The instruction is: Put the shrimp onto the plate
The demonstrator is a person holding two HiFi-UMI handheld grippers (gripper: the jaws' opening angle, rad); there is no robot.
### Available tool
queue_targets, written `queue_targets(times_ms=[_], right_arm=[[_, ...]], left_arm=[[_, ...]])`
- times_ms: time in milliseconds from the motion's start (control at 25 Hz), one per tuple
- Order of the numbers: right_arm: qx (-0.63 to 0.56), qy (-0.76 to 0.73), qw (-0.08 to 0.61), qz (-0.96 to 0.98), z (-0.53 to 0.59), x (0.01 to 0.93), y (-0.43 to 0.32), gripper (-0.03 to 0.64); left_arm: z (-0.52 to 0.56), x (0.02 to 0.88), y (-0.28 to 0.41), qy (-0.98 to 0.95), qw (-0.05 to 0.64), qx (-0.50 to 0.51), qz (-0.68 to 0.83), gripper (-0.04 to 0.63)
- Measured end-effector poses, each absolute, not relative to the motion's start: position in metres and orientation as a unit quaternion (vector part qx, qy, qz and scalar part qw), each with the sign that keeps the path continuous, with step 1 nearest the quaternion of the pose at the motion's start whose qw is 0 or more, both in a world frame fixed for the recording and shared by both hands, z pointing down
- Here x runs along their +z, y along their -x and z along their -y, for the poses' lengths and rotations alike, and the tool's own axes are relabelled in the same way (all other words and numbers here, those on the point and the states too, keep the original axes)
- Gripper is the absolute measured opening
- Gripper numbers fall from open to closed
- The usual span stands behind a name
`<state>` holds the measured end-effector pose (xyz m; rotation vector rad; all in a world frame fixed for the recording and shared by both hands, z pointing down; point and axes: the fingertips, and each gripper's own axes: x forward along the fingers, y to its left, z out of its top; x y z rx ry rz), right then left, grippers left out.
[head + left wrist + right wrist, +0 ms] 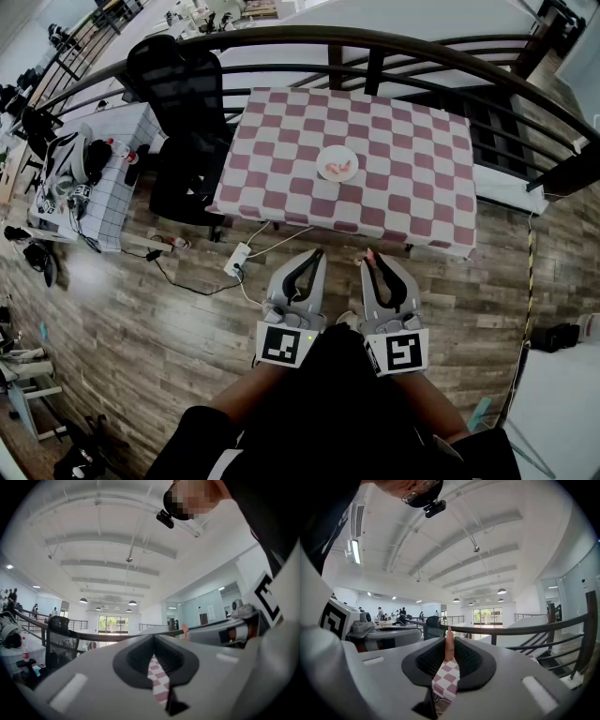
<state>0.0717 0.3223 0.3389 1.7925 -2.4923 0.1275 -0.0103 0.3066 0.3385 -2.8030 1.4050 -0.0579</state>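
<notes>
A white plate [324,154] stands on the pink-and-white checked table [394,202], with pink shrimp [338,170] lying on it. Both grippers hover over the wooden floor, short of the table's near edge. My right gripper [369,256] [449,641] is shut on a pink shrimp [449,648], whose tip pokes out beyond the jaws [367,252]. My left gripper [316,253] [153,637] is shut with nothing between its jaws. The left gripper view shows the right gripper [185,631] alongside, with the shrimp's pink tip at its end.
A black office chair [184,108] stands at the table's left end. A curved dark railing [394,45] runs behind the table, with stairs at the right. A white power strip [236,259] and cables lie on the floor near the table's front left corner. A cluttered side table [86,173] is far left.
</notes>
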Motion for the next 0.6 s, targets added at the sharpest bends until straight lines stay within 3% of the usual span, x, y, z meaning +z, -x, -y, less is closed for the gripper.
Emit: queue_targets(times_ms=[600], right_arm=[[0.064,-0.616,0.006,0.785,-0.341,0.358,-0.129,0.061]], left_arm=[[-0.308,0.361,0.004,0.886,-0.002,-0.024,-0.463,0.008]])
